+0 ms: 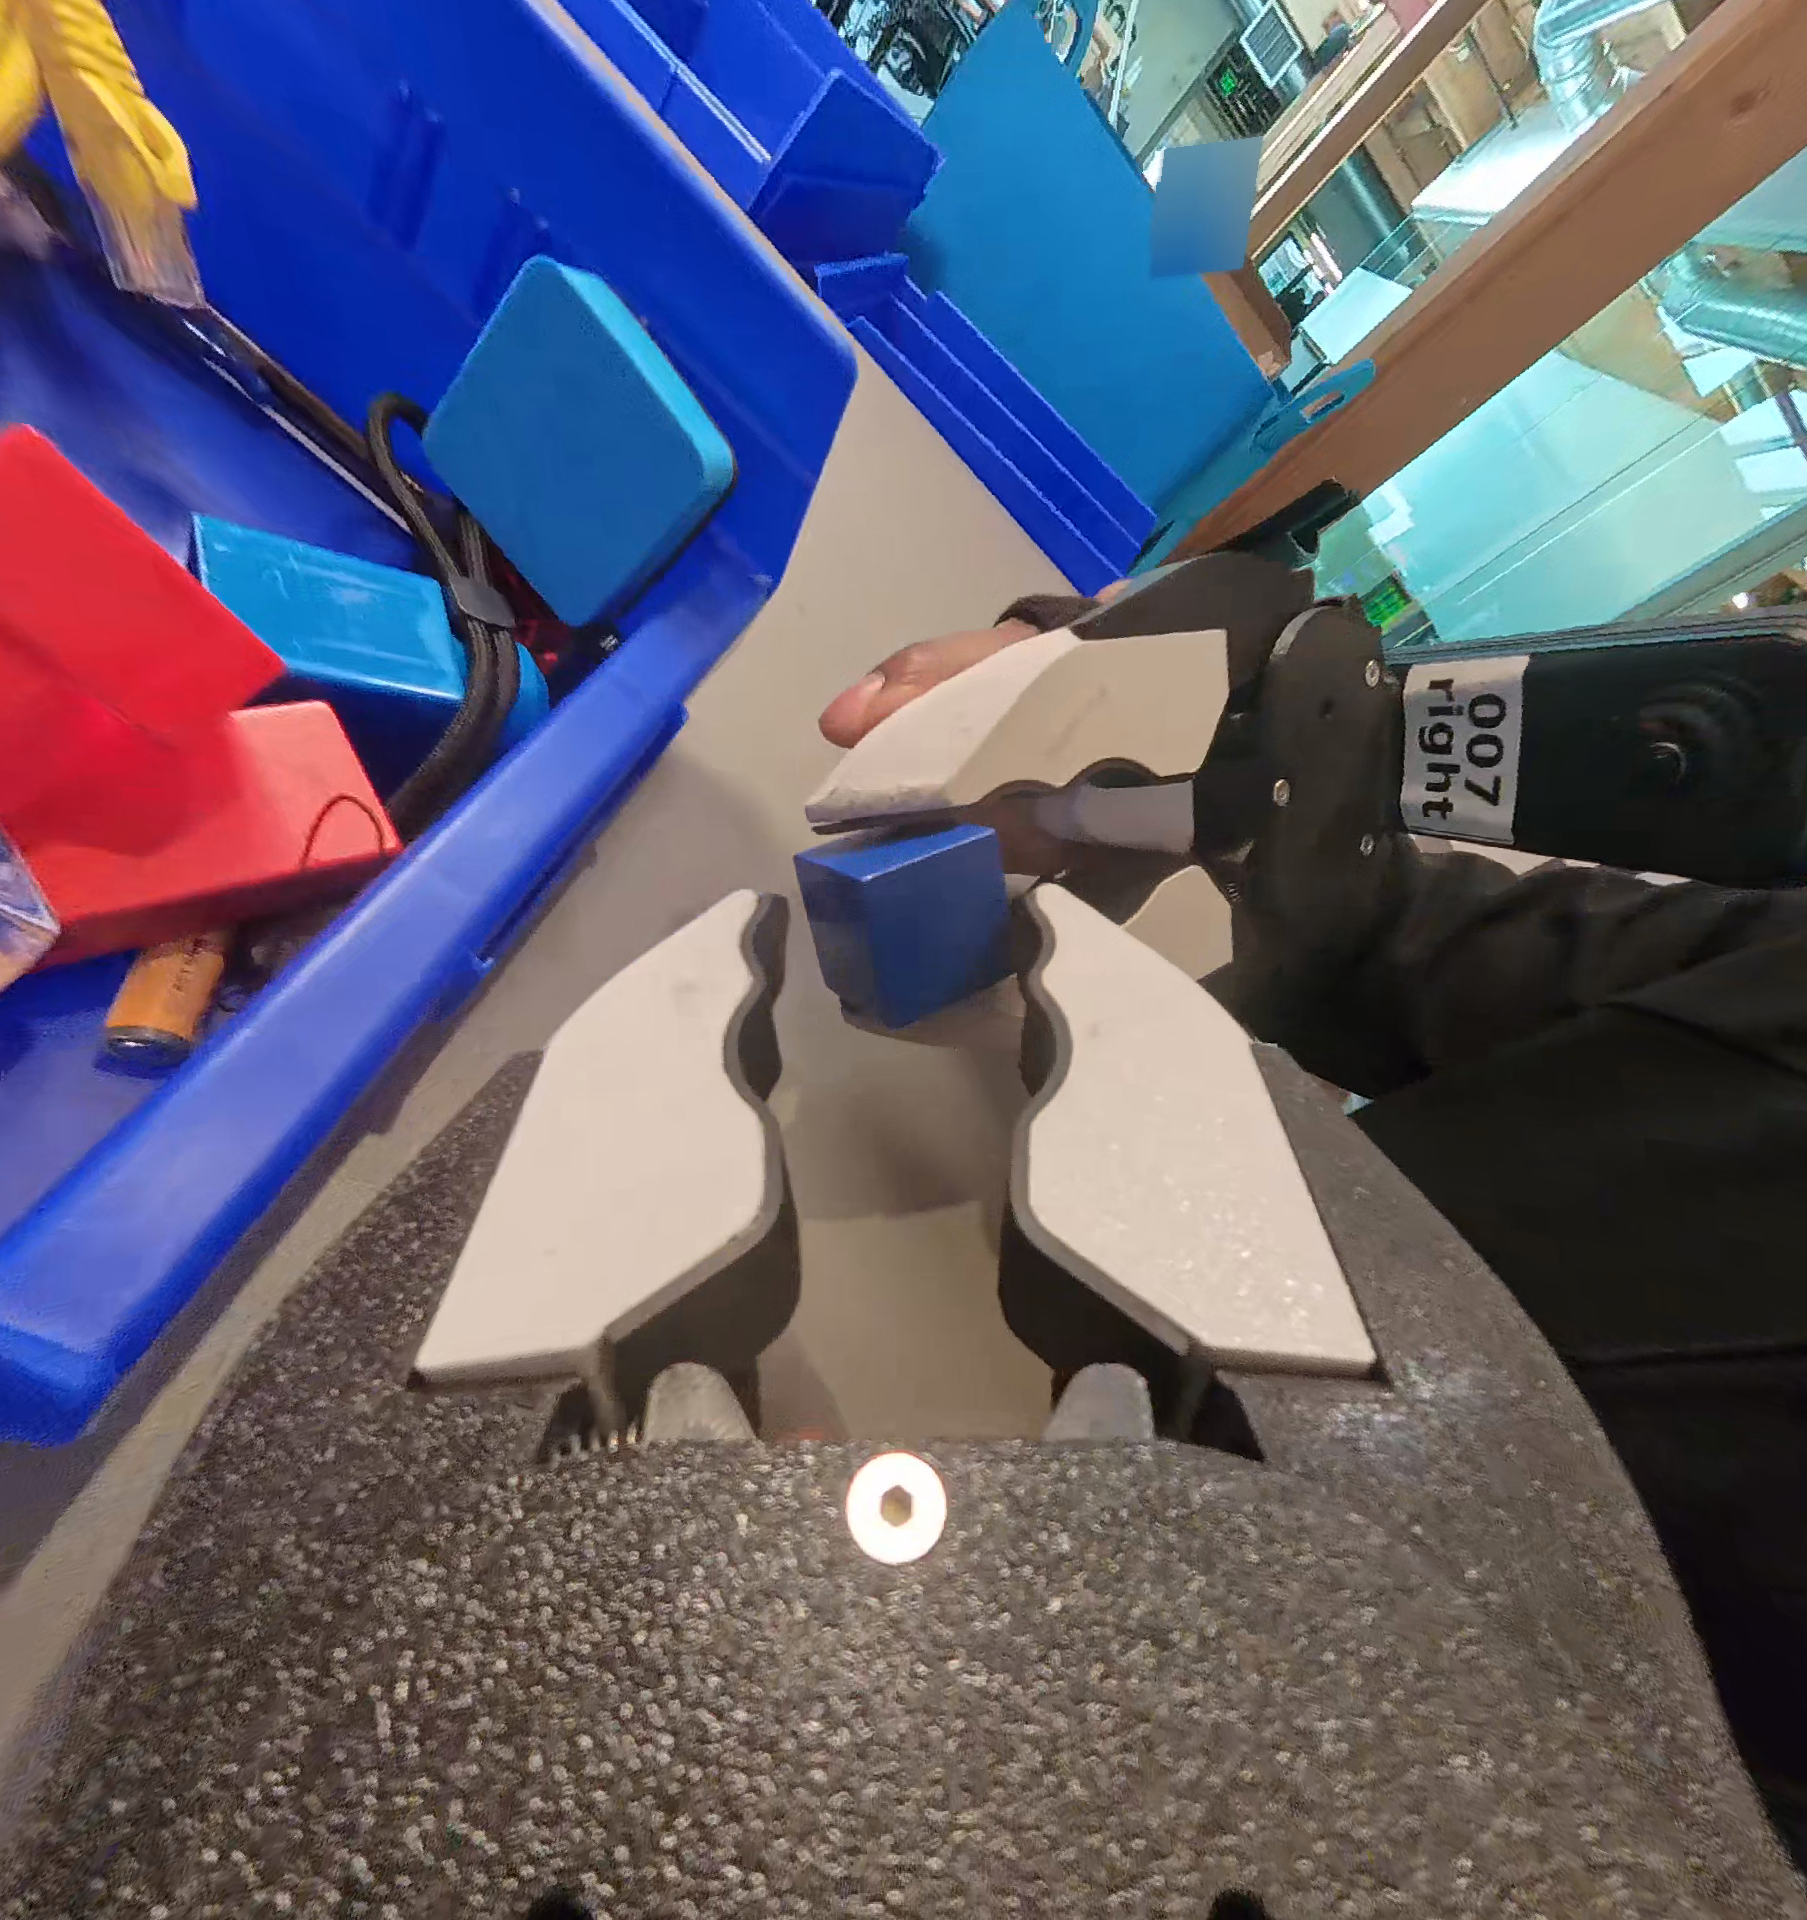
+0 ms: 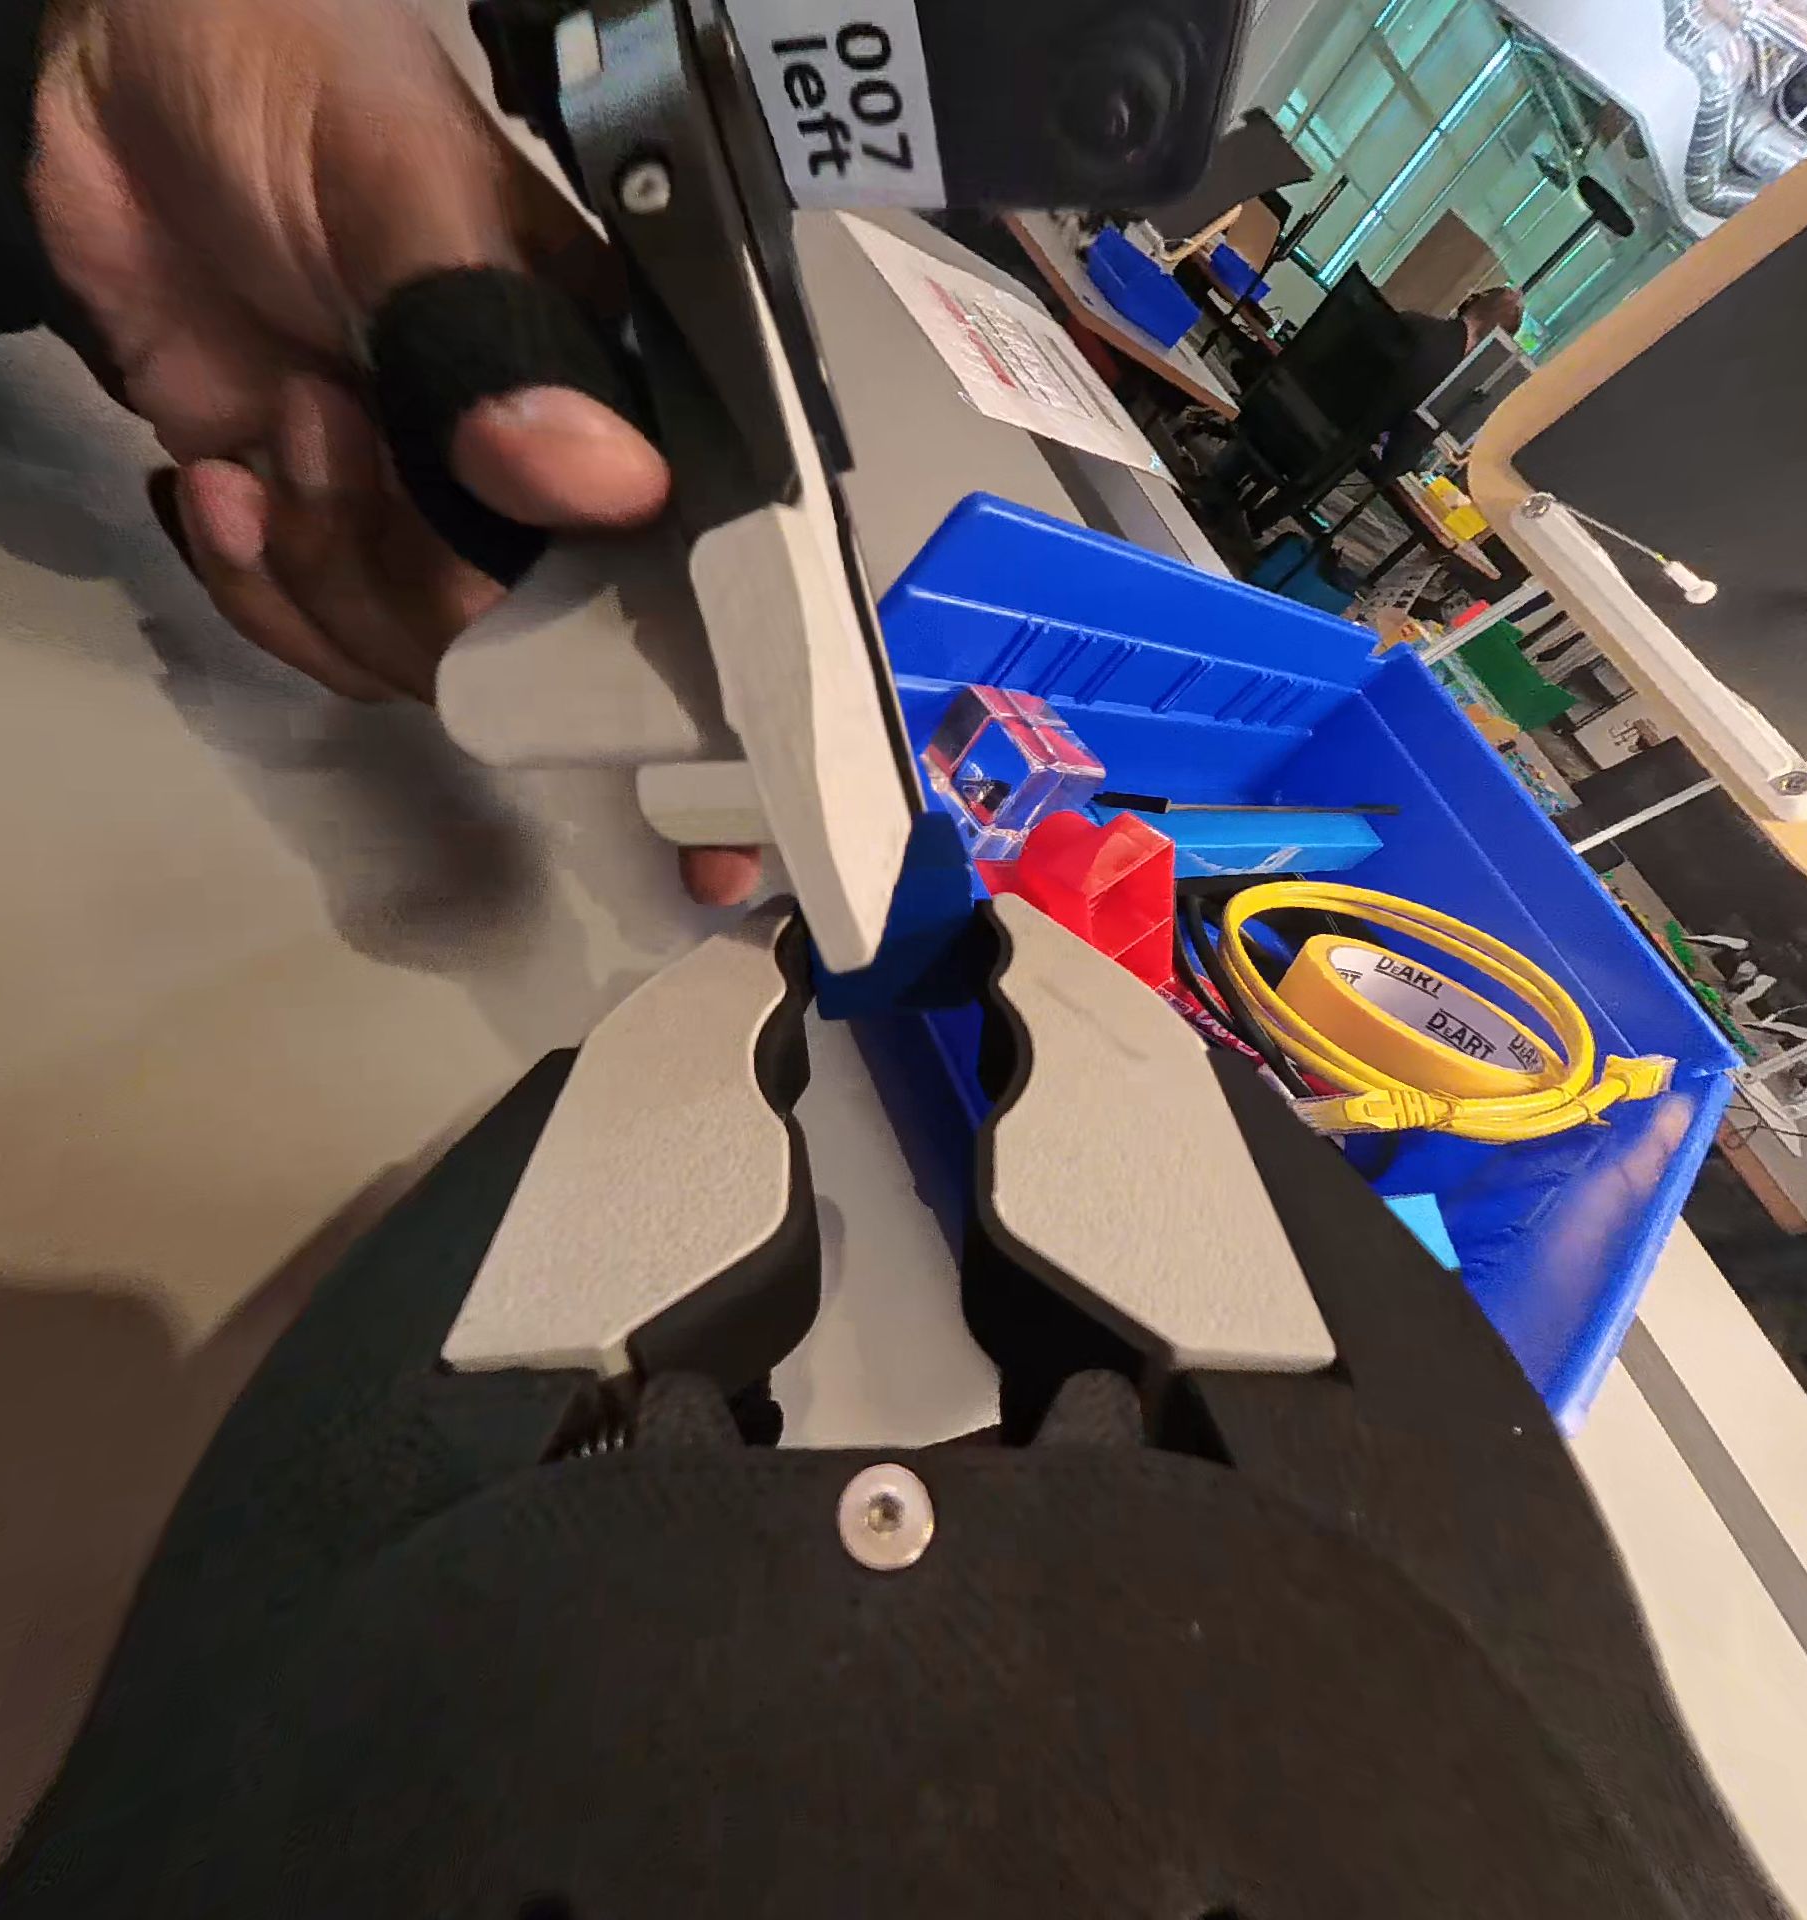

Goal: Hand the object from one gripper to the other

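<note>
A small blue block [image 1: 909, 914] is held in the air over the grey table [image 2: 151, 883], between both grippers. In the left wrist view my left gripper [image 1: 899, 914] has its two grey fingers against the block's left and right sides. My right gripper [image 1: 842, 914] comes in from the right and clamps the block from above and below. In the right wrist view my right gripper [image 2: 894, 935] is shut on the block [image 2: 935, 925]. One finger [image 2: 816, 748] of the left gripper lies across the block's near face and hides its other finger.
A blue bin [image 1: 566, 790] next to the grippers holds red blocks [image 1: 99, 665], teal blocks [image 1: 577, 447] and a battery [image 1: 166, 997]. The right wrist view shows the bin [image 2: 1501, 727] with a yellow tape roll [image 2: 1418, 1008], yellow cable [image 2: 1398, 1107] and clear cube [image 2: 1013, 769]. More blue bins [image 1: 982, 364] stand behind. Left and right tips are no more than a few centimetres apart.
</note>
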Action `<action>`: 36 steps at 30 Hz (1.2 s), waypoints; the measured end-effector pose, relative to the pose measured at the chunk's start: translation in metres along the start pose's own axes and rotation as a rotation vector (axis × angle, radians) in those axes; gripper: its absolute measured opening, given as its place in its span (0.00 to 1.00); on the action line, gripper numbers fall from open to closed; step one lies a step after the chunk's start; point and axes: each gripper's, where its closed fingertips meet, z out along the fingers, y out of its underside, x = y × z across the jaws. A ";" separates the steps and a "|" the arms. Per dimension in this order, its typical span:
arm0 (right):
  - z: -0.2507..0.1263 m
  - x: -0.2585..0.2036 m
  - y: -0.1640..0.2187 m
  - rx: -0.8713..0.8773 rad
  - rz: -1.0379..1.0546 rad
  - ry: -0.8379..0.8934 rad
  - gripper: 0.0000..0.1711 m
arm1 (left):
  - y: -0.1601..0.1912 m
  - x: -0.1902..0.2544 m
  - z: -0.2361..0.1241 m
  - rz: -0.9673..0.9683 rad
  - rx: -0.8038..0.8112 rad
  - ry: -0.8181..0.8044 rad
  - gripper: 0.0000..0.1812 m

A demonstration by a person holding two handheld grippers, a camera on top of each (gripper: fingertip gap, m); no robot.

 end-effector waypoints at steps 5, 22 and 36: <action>0.000 0.003 0.000 0.006 0.042 0.001 0.18 | -0.004 0.000 0.001 -0.004 0.047 0.006 0.21; -0.008 0.005 -0.009 0.122 0.735 -0.355 0.28 | -0.032 -0.010 -0.020 0.712 0.083 -0.453 0.21; -0.007 0.017 -0.007 0.101 0.838 -0.276 0.35 | -0.038 -0.013 -0.019 1.324 0.005 -0.835 0.21</action>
